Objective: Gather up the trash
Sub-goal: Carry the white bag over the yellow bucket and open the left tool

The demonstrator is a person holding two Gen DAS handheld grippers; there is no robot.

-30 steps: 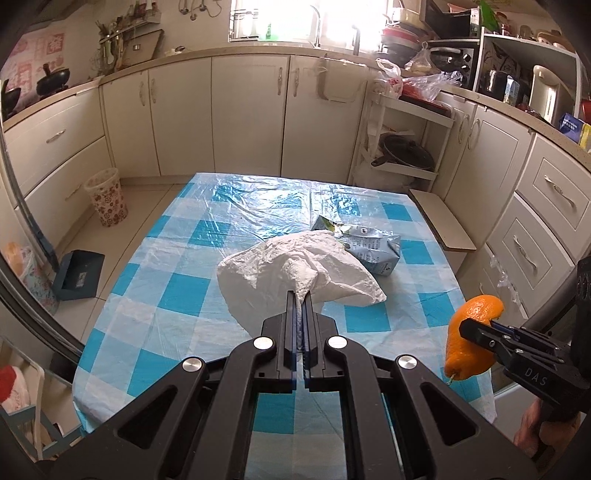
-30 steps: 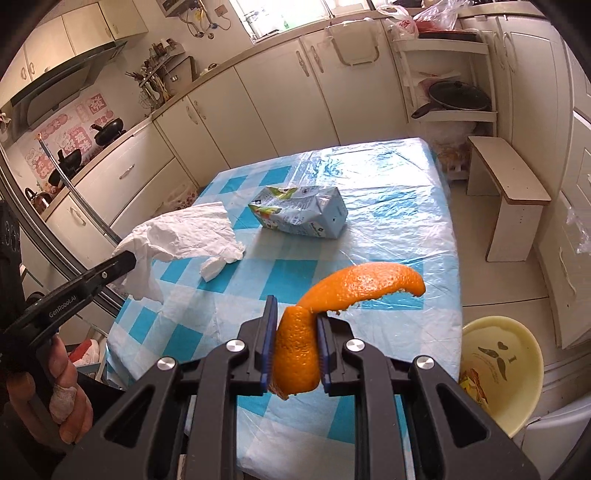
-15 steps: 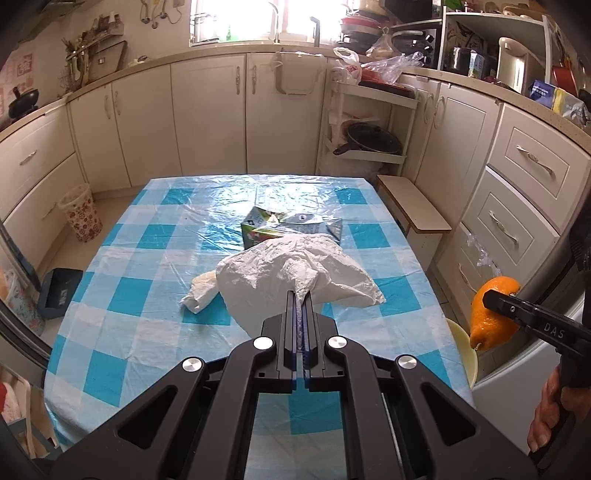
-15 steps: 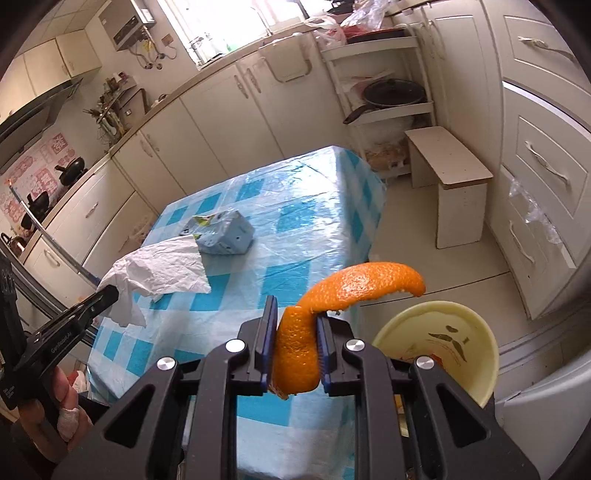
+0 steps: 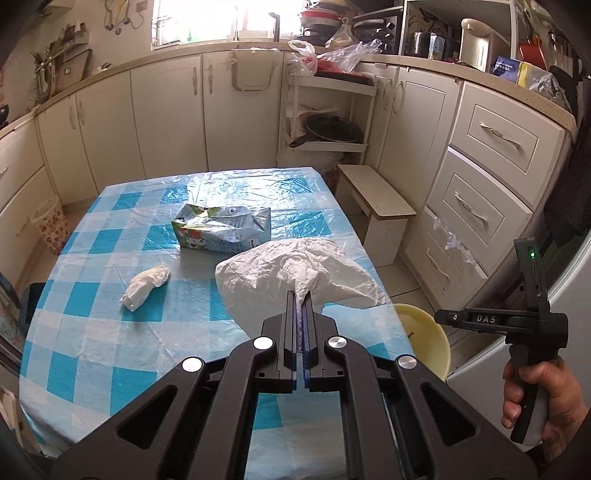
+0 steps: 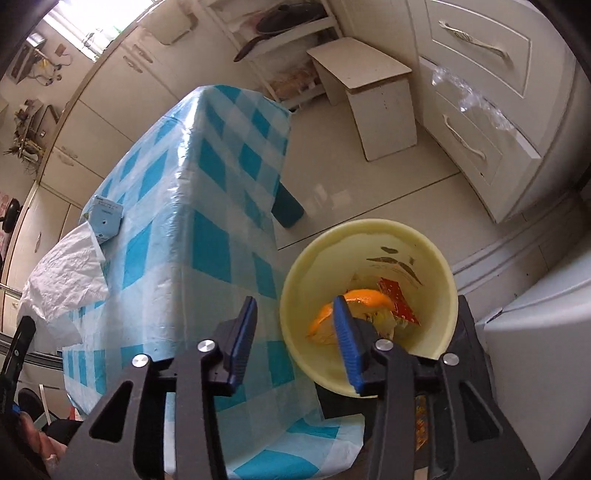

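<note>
- Cream cabinet doors (image 5: 166, 118) lined the far wall beneath a bright sunlit window (image 5: 207, 22).
- A small beige wooden stool (image 5: 376, 201) stood on the pale tiled floor (image 6: 351, 192), near the white drawers (image 5: 491, 173).
- Blue-and-white checked plastic covered the tabletop (image 5: 92, 295).

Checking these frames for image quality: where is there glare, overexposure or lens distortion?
Left wrist view: the window is blown out white, the clear plastic over the blue-checked tablecloth shows glare, and cabinet lines bow. Right wrist view: the window is overexposed, the scene sits tilted, and black corners vignette.
</note>
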